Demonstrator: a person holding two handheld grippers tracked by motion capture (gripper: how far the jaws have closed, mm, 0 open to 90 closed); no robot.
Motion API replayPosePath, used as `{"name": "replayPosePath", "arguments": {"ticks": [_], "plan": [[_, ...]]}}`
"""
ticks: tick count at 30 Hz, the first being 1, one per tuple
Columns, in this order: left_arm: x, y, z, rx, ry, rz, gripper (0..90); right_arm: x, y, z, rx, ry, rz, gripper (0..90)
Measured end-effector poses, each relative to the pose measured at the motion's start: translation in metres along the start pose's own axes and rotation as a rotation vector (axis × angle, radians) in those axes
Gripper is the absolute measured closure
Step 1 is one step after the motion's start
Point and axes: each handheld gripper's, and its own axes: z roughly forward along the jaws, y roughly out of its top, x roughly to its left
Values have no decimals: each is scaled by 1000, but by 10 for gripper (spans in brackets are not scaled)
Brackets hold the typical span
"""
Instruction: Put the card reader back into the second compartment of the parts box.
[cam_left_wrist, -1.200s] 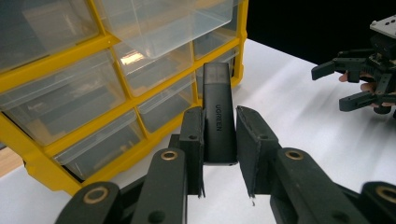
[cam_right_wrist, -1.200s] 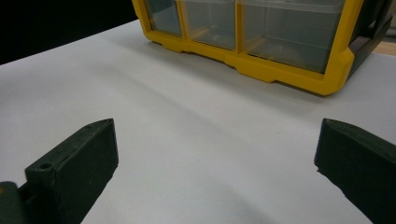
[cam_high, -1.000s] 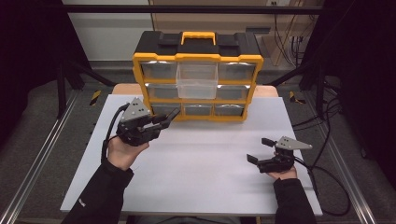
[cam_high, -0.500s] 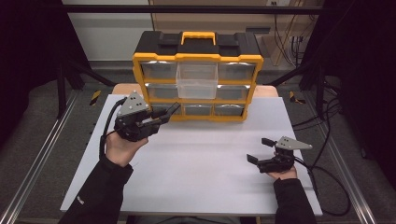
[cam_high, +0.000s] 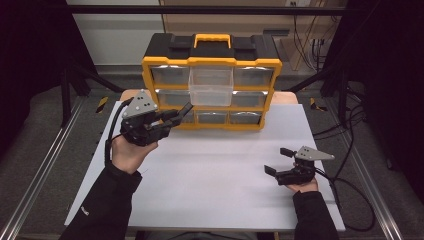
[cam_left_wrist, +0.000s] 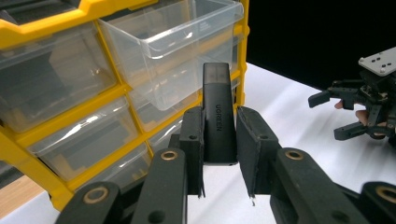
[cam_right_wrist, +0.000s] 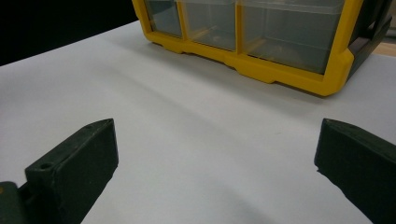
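Left tool (cam_left_wrist: 219, 140) grips a USB stick (cam_left_wrist: 218, 112) beside the pulled-out drawer (cam_left_wrist: 173, 42); right tool (cam_high: 280, 161) gapes wide.

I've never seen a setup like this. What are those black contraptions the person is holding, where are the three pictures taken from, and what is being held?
A person holds two hand-operated grippers. The high view looks down from above the table. The other two pictures come from cameras riding on each gripper, looking along its fingers. The left gripper clamps a black UGREEN USB stick near a pulled-out clear drawer of the yellow organizer. The right gripper rests on the white surface, fingers wide apart, holding nothing.
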Motion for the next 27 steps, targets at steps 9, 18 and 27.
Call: {"name": "replayPosePath", "arguments": {"ticks": [9,18,27], "plan": [[5,7,-2,-11,4,-7,719,0,0,0,0,1,1,2],[6,14,-3,-22,3,-8,720,0,0,0,1,1,1,2],[5,24,-2,-31,2,-3,720,0,0,0,1,1,1,2]]}}
